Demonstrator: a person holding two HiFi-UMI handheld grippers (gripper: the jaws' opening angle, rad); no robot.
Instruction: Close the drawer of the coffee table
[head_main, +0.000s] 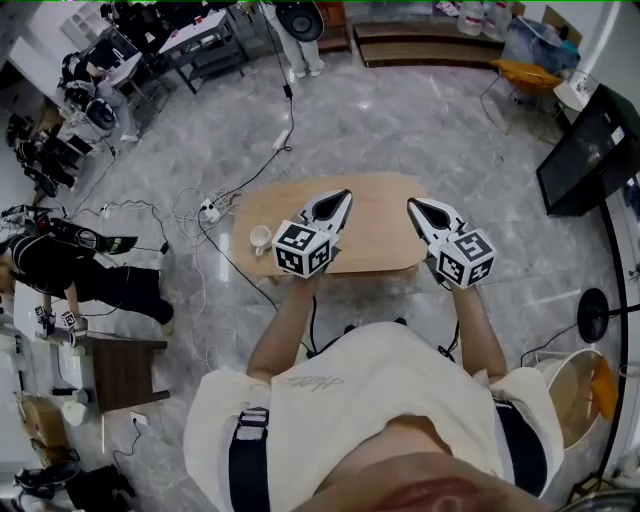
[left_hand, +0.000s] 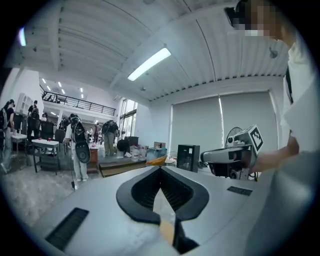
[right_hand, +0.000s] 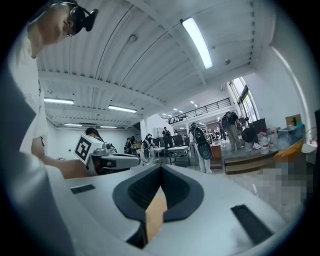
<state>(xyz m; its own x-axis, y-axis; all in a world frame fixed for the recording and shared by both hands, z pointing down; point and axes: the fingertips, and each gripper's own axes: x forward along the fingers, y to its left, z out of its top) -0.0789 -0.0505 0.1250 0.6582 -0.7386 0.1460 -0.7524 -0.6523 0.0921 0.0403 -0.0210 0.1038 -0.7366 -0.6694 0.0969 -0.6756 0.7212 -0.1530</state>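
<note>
Wooden coffee table (head_main: 376, 222), long axis left-right.

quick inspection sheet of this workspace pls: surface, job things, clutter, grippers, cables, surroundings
surface: wooden coffee table, top mostly bare
job's things: drawer not visible; the table's front lies behind the grippers and arms
clutter: one white cup near the table's left end
grippers: left gripper and right gripper above the table, fingers together, nothing between them
cables: white power strip and loose cables on the floor left of the table
surroundings: grey marble floor, black screen at right, person in black low at far left
</note>
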